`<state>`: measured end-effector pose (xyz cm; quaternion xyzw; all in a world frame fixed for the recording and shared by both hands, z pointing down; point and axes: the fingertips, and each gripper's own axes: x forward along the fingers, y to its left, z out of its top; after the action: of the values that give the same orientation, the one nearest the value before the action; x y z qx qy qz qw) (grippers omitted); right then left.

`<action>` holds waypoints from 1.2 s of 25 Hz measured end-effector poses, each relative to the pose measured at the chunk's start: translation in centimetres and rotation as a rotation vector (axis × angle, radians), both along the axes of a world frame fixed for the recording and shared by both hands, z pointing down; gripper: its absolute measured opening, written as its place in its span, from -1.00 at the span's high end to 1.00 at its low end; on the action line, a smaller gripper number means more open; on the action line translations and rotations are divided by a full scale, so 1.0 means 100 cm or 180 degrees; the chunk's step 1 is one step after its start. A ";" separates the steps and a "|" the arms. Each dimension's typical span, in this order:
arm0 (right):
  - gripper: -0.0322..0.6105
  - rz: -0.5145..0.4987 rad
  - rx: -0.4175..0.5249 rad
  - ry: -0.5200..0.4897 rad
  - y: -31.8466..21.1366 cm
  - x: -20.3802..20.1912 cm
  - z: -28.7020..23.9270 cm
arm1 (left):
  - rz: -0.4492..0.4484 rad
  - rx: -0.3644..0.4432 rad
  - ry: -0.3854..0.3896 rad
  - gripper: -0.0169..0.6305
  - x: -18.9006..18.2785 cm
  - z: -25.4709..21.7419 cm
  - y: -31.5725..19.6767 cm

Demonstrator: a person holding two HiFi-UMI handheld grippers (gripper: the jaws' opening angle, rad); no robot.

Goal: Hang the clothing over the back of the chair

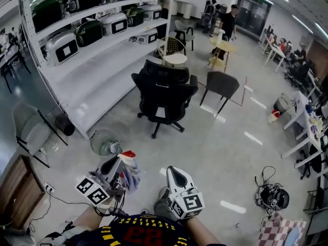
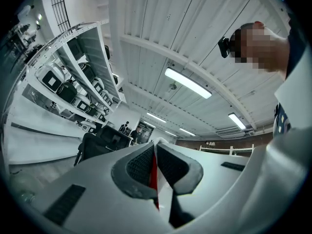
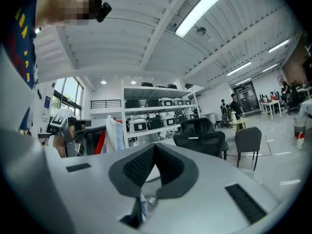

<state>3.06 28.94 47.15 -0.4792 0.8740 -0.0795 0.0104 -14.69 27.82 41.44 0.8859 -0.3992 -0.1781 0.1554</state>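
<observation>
Left gripper (image 1: 118, 162) pinches the clothing (image 1: 133, 174), which hangs at its tip. Right gripper (image 1: 177, 174) has its jaws together, apparently empty. Black chair (image 1: 164, 94) stands straight ahead, well apart from both.

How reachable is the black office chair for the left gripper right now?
Probably not yet. The left gripper, shut on the clothing, is near the person's body; the black office chair stands well off across open floor. Nothing blocks the way, so stepping closer should do.
</observation>
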 end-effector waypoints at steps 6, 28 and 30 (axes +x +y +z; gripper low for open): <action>0.88 -0.0134 0.0132 -0.0073 -0.053 0.002 -0.012 | -0.0109 0.0100 -0.0077 0.89 0.007 -0.011 -0.040; 0.88 -0.0440 0.0374 -0.0210 -0.270 0.092 -0.061 | -0.0297 0.0291 -0.0066 0.89 0.107 -0.068 -0.232; 0.88 -0.0455 0.0369 -0.0222 -0.277 0.095 -0.061 | -0.0298 0.0314 -0.0068 0.89 0.112 -0.074 -0.242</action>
<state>12.60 1.24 41.08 -0.4111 0.9083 -0.0460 0.0628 -3.49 3.64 34.02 0.8747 -0.4325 -0.1952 0.0988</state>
